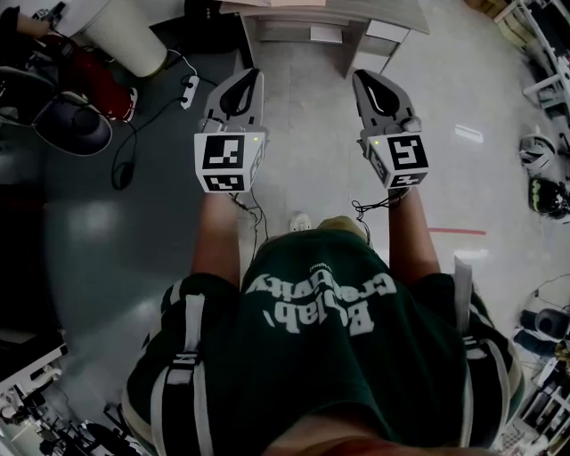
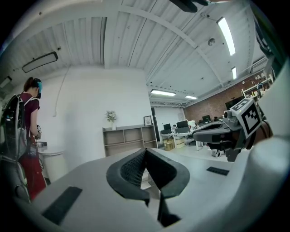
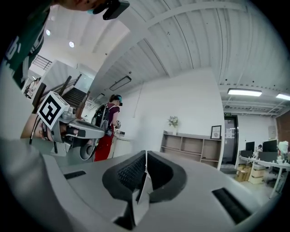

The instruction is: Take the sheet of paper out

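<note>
We hold both tongs out level in front of us, side by side and well apart, above the grey floor (image 1: pixel 107 232). The left tongs (image 2: pixel 145 152) are clenched, their ribbed black pads meeting at the tip with nothing between them. The right tongs (image 3: pixel 146 154) are clenched too. A pale sliver shows low in the slit between their pads, and we cannot tell what it is. Just beyond the two tips stands a grey bench (image 1: pixel 392 18), its near edge at the far side of the scene. Where the sheet of paper lies we cannot tell from these views. To the far left a person in red trousers (image 2: pixel 25 131) stands beside a white round stand (image 1: pixel 125 31). Against the far white wall is a low shelf unit (image 2: pixel 129 138) with a potted plant (image 2: pixel 111 117) on top.
</note>
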